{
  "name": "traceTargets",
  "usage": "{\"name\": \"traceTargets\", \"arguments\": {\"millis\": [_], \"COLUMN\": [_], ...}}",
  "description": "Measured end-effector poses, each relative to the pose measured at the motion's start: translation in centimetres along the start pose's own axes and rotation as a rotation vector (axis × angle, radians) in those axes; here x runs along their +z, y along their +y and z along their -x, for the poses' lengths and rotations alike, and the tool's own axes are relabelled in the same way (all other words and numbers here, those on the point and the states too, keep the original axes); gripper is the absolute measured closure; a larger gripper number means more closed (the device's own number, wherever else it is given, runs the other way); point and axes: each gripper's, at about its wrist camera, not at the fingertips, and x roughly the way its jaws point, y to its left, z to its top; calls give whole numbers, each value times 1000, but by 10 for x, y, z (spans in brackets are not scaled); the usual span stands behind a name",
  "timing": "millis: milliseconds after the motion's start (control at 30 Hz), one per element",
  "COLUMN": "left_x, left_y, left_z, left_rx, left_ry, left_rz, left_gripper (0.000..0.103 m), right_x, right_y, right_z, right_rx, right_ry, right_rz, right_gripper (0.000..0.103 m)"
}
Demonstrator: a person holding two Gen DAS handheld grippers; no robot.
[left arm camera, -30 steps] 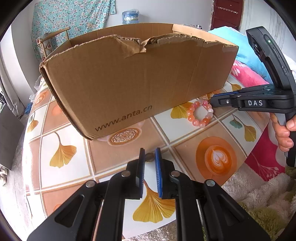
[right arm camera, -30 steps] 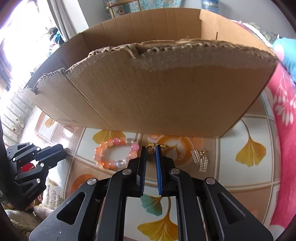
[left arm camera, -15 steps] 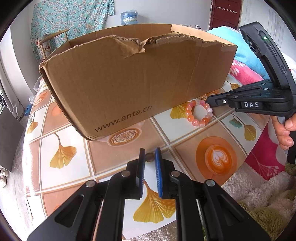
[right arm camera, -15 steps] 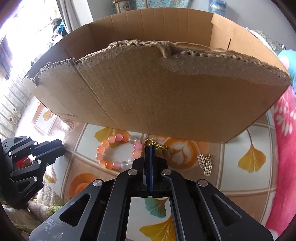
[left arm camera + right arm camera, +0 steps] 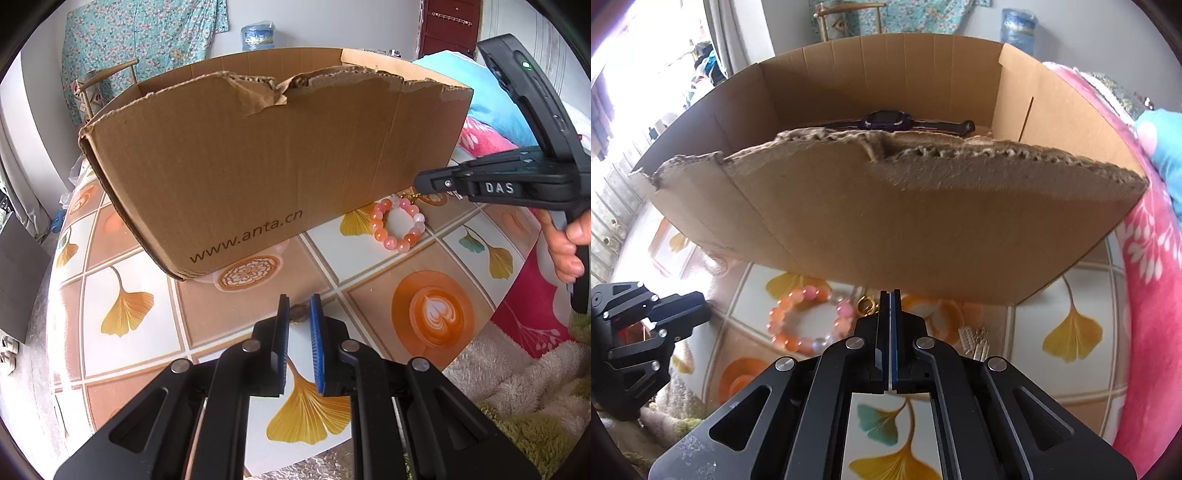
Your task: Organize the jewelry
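Note:
A torn cardboard box [image 5: 277, 166] stands on the tiled tablecloth, and a dark watch [image 5: 886, 122] lies inside it. In front of the box lies a pink and orange bead bracelet [image 5: 399, 225] [image 5: 809, 321]. My right gripper [image 5: 890, 295] [image 5: 419, 182] is shut on a small gold chain piece [image 5: 866, 306] that dangles beside its tips, just above the bracelet. A pair of gold earrings [image 5: 975, 339] lies on the cloth to the right of it. My left gripper [image 5: 298, 302] [image 5: 698, 314] hovers low near the table's front edge, its pads closed on a small round gold piece [image 5: 298, 314].
The box's near wall [image 5: 886, 221] rises right in front of the right gripper. A pink flowered blanket [image 5: 1156, 295] borders the table on the right. A fluffy rug [image 5: 517, 387] lies below the table's edge. A chair [image 5: 107, 81] and a hanging cloth stand behind the box.
The right gripper's jaws shut on the gold chain piece, then it rose, so its camera now looks over the box rim at the watch. The left gripper kept still.

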Motion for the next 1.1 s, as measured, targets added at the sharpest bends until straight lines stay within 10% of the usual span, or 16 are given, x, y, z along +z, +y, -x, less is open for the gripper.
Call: {"name": "traceTargets", "arguments": {"millis": [400,600,1100], "left_x": [0,0,0], "left_y": [0,0,0], "left_z": [0,0,0], "left_rx": [-1,0,-1], "left_ry": [-1,-1,-2], "left_rz": [0,-1,-1], "left_gripper": [92,92,92], "right_x": [-3,-4,-7], "right_y": [-14,-16,12], "right_z": [4,14,-15], "right_rx": [-172,-46,-90], "right_ry": [26,-13,12], "right_rz": [34,-10,76], "right_gripper": [103,93,85]}}
